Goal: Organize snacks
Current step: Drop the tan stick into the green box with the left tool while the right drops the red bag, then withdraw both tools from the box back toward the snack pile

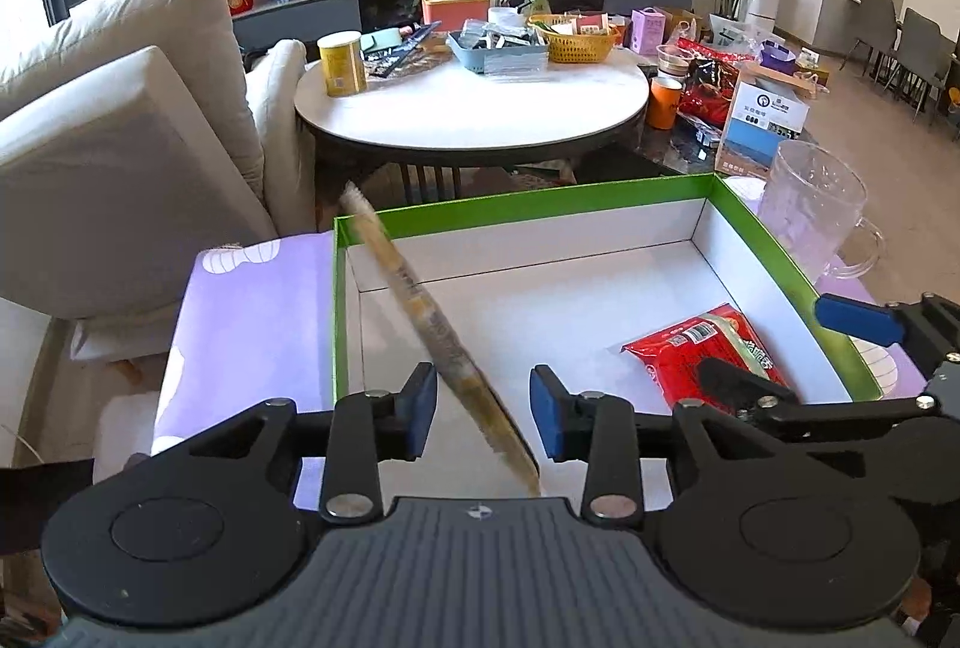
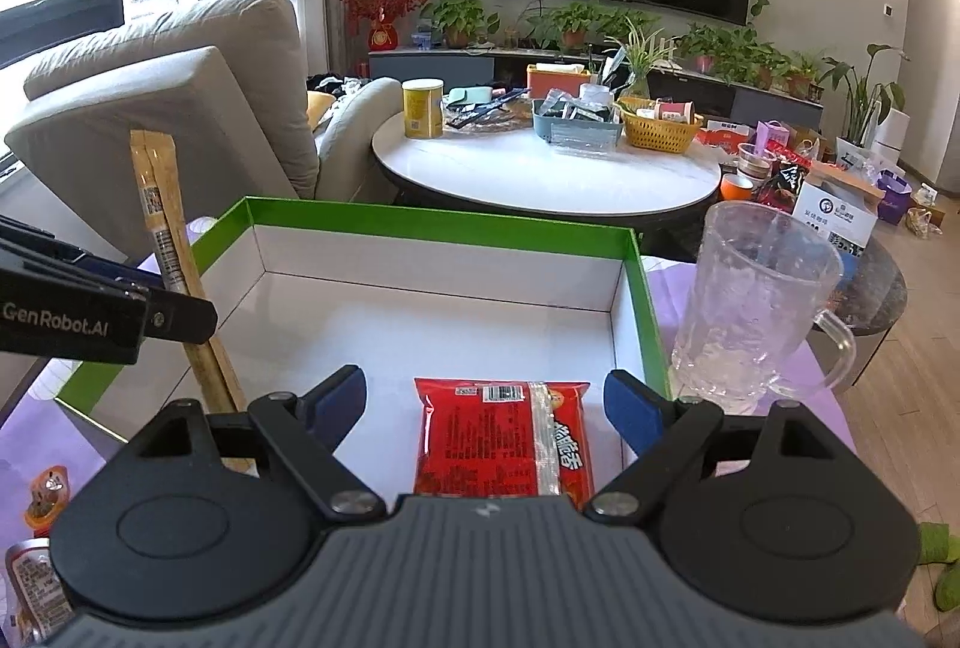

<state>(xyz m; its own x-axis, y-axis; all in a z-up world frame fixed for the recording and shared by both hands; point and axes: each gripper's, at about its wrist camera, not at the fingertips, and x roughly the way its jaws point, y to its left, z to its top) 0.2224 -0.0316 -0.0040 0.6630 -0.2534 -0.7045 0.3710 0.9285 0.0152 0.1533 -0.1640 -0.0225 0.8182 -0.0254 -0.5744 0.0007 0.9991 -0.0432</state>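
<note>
A green-rimmed white box [image 1: 774, 240] [image 2: 444, 222] stands on a purple cloth. A red snack packet [image 1: 699, 348] [image 2: 498, 438] lies flat inside it, at its near right. My right gripper [image 2: 485, 408] is open, its pads on either side of the packet, not touching it. A long yellow-brown stick snack [image 1: 420, 312] [image 2: 168, 240] stands tilted at the box's left side. It passes between the blue pads of my left gripper [image 1: 483, 411], which is open with a gap on both sides. The right gripper also shows in the left wrist view [image 1: 858, 318].
A clear glass mug [image 1: 816, 204] [image 2: 756, 306] stands right of the box. More snack packs [image 2: 36, 576] lie on the purple cloth at the near left. A cluttered round white table [image 1: 468, 102] [image 2: 540, 168] and a beige sofa [image 1: 120, 120] are beyond.
</note>
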